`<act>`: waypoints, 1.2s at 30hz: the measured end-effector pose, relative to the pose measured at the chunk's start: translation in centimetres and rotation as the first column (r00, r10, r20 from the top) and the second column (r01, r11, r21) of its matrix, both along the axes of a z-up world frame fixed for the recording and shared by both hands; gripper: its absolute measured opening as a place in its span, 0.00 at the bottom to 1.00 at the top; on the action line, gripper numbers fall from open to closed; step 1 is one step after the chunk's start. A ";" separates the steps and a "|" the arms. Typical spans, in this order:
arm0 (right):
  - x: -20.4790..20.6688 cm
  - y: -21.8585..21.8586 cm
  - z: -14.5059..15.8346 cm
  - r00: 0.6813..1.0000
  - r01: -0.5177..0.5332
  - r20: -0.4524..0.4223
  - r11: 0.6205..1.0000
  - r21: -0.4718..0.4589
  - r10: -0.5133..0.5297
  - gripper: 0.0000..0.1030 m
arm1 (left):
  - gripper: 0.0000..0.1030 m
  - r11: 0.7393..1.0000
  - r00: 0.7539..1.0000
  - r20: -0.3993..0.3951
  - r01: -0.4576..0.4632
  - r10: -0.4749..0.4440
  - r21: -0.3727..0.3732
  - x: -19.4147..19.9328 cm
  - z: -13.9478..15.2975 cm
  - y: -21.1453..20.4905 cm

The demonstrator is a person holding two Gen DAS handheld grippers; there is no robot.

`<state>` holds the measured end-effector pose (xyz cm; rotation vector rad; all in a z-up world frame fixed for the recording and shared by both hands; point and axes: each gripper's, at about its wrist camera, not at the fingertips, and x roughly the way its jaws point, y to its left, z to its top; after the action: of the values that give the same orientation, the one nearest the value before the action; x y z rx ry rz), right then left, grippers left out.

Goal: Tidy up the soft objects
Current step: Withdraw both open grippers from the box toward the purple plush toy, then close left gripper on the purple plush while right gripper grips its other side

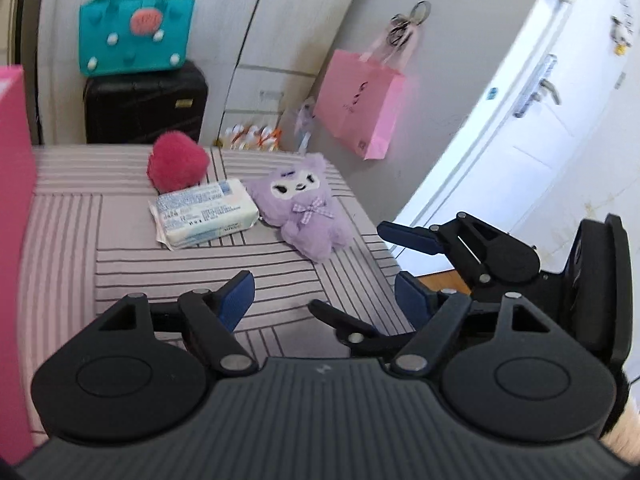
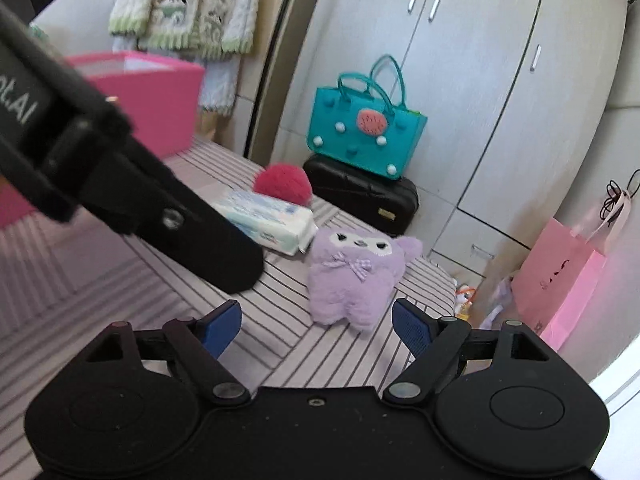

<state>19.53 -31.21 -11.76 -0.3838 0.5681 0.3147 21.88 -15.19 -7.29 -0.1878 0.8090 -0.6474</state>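
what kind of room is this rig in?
Most likely a bedroom. The items lie on a striped bedsheet, a white wardrobe stands behind, and a black suitcase with a teal bag on top sits beside the bed. A door stands to the right.

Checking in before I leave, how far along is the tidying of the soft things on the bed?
Nothing looks done: the plush, tissue pack and red pompom all lie on the bed. Nothing is in hand; the left gripper and right gripper are open and empty. All three remain.
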 end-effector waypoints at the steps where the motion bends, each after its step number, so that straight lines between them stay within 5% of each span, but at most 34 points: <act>1: 0.5 0.0 -0.3 1.000 0.004 -0.004 1.000 0.001 -0.004 0.83 | 0.74 1.000 1.000 -0.005 -0.012 0.012 -0.003 0.4 -0.3 -0.3; 12: 4.0 -0.5 -1.5 0.999 0.046 -0.024 0.997 0.059 -0.045 0.81 | 0.74 0.990 0.989 -0.064 -0.137 0.135 -0.034 2.9 -2.2 -1.5; 20: 4.4 -1.4 -1.6 0.994 0.099 -0.065 0.983 0.157 -0.089 0.51 | 0.73 0.987 0.985 -0.099 -0.149 0.142 -0.064 3.3 -2.9 -2.4; 36: 0.8 -3.7 -1.7 0.962 0.224 -0.230 0.902 0.370 -0.145 0.48 | 0.70 0.986 0.985 -0.131 -0.126 0.111 -0.110 3.0 -3.8 -2.9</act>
<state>20.37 -34.92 -13.43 0.0945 0.7135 0.2765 24.90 -18.14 -11.04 -0.3844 0.8729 -0.5749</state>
